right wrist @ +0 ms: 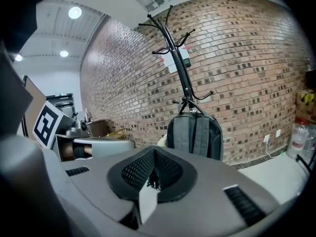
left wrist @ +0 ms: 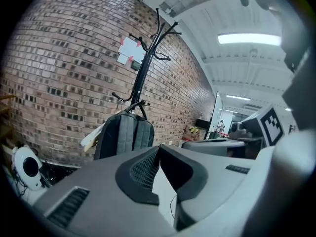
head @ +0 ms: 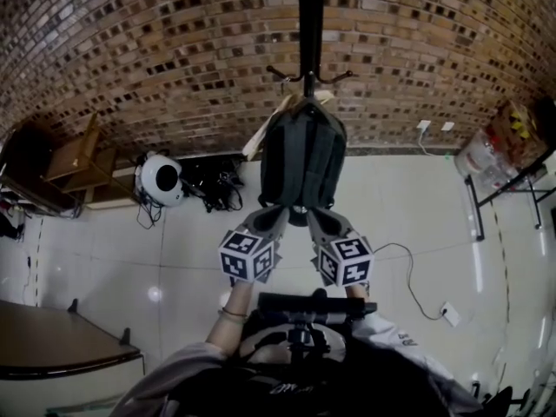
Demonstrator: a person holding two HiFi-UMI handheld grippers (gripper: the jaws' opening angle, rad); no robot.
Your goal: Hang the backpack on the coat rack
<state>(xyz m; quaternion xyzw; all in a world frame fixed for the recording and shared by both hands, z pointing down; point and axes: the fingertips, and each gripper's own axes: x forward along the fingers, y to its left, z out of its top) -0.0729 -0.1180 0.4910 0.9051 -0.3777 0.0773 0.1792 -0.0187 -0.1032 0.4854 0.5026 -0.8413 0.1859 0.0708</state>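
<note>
A dark grey backpack point(head: 300, 163) hangs by its top loop from a lower hook of the black coat rack point(head: 310, 24), straps facing me, against the brick wall. My left gripper point(head: 276, 216) and right gripper point(head: 318, 219) are side by side just below it, both shut with nothing held. In the left gripper view the backpack point(left wrist: 123, 136) and rack point(left wrist: 144, 70) stand apart beyond the shut gripper point(left wrist: 158, 150). The right gripper view shows the backpack point(right wrist: 194, 135) under the rack point(right wrist: 180, 70), clear of the shut gripper point(right wrist: 154, 155); a small dark tuft sits at the pad seam.
A white round device point(head: 161, 179) and tangled cables point(head: 215, 185) lie on the floor left of the rack, next to a wooden shelf point(head: 76, 159). A dark table point(head: 52, 341) is at lower left, a metal-legged stand point(head: 512, 185) at right. A cable point(head: 417, 295) crosses the white floor.
</note>
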